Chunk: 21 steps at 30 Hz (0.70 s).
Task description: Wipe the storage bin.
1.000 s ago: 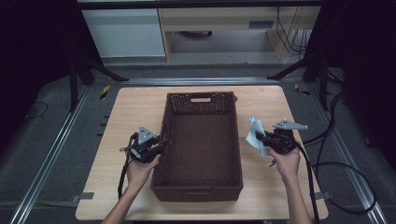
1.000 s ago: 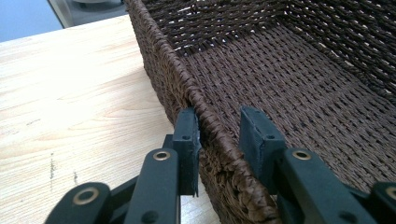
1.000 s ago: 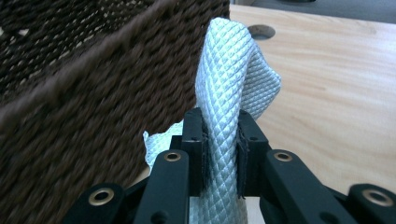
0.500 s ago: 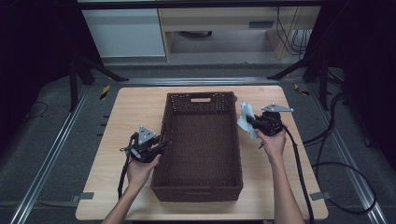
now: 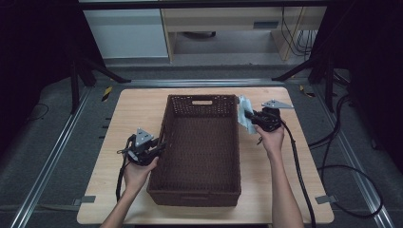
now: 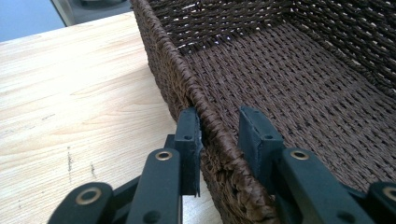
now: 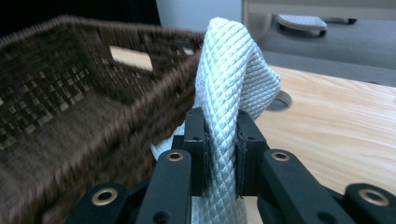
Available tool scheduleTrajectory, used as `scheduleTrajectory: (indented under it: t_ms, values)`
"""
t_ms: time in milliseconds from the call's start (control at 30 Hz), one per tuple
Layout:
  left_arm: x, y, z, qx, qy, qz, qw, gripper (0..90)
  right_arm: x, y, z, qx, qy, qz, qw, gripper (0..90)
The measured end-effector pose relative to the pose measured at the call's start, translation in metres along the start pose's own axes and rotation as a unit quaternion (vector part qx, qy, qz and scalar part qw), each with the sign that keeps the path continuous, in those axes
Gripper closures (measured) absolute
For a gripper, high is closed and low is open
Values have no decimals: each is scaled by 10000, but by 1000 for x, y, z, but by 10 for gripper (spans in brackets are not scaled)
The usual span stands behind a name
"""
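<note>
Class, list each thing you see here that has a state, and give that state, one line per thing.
Basket: upright, empty.
Cloth: folded, pinched, held up beside the basket.
Left gripper: open, fingers astride the basket's wall.
Right gripper: shut on the cloth.

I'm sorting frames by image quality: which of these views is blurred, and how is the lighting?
High view: soft and dim, dark surroundings, the table evenly lit. Left gripper view: sharp, basket weave and rim crisp. Right gripper view: basket smeared with blur, while the cloth between the jaws of the right gripper stays sharp; no glare.
</note>
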<state>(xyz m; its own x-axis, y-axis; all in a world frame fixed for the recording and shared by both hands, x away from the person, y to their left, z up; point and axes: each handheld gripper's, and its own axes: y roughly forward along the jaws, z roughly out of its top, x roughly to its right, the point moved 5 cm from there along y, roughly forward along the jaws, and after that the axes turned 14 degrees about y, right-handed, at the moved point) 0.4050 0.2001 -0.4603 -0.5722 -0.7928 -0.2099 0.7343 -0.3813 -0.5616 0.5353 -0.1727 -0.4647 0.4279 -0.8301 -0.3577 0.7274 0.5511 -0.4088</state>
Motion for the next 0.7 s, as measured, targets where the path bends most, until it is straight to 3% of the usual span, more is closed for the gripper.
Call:
scheduleTrajectory:
  t_ms: [167, 300, 400, 600, 700]
  values:
    - [0, 0, 0, 9, 5, -16, 10000, 687, -3, 14, 0, -48, -110, 43, 9999, 791]
    - [0, 0, 0, 3, 27, -16, 10000, 687, 5, 25, -7, -124, 2, -3, 9999, 793]
    - [0, 0, 0, 5, 23, -17, 10000, 687, 15, 37, -20, -465, 54, -166, 9988, 794]
    - [0, 0, 0, 30, -22, -5, 10000, 689, 30, 55, -48, -1251, 102, -505, 9908, 793]
    - [0, 0, 0, 40, -49, 4, 10000, 691, 28, 57, -49, -1279, 175, -449, 9906, 793]
